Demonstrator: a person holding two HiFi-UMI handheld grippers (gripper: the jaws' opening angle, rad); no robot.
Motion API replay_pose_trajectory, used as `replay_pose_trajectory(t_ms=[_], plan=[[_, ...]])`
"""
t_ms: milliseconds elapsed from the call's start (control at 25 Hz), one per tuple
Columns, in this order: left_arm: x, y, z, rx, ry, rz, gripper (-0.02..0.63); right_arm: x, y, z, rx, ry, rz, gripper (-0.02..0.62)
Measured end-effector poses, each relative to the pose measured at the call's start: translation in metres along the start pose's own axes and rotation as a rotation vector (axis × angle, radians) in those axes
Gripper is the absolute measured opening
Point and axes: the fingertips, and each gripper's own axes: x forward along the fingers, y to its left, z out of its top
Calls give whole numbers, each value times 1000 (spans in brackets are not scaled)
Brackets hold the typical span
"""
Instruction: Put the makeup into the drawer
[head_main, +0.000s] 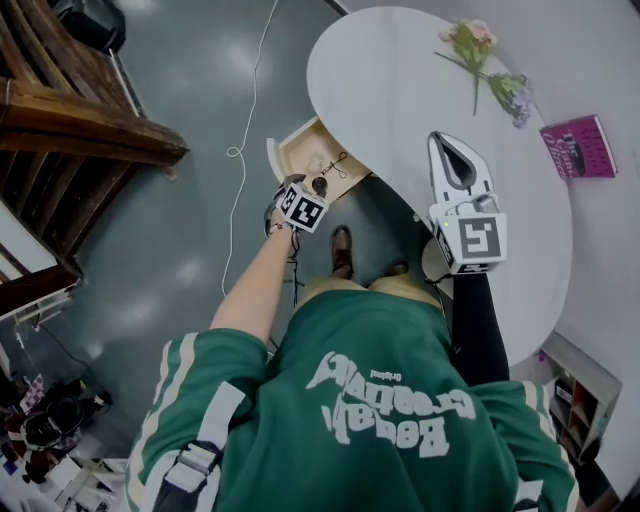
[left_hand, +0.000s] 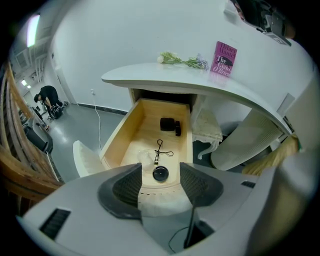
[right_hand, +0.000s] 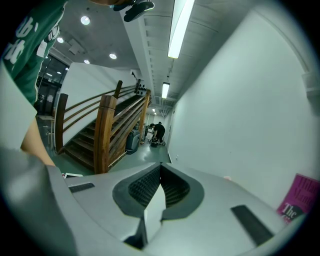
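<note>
Under the white table (head_main: 400, 80) a wooden drawer (left_hand: 125, 135) stands pulled out. Inside it lie a black box (left_hand: 167, 123), a small black item (left_hand: 178, 130), a thin black cord (left_hand: 160, 149) and, nearest me, a round black compact (left_hand: 160, 173). My left gripper (left_hand: 160, 182) hangs open just above the drawer's front, pointing steeply down. The compact shows in the gap between its pads (left_hand: 125, 187) without touching them. In the head view the left gripper (head_main: 318, 186) is over the drawer (head_main: 300, 150). My right gripper (head_main: 455, 165) is held over the tabletop, shut and with nothing in it (right_hand: 160, 170).
Flowers (head_main: 480, 50) and a purple book (head_main: 578, 146) lie on the table. A wooden staircase (head_main: 60, 110) rises at the left, and a white cable (head_main: 240, 130) trails across the grey floor. A white seat (left_hand: 85, 157) stands left of the drawer.
</note>
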Motion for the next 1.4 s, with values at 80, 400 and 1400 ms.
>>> replay_pose_trajectory(t_ms=[80,400,1400], plan=[[-4,2,9,5,-32,10,250,-1,-3,0,4,-3,-8,9],[-76,26,119,45,-346,119,250,-4,-15,12,25,-59,-50,9],[-332,27,266,77,-966,276,190,15,16,68,-7,-176,35,9]])
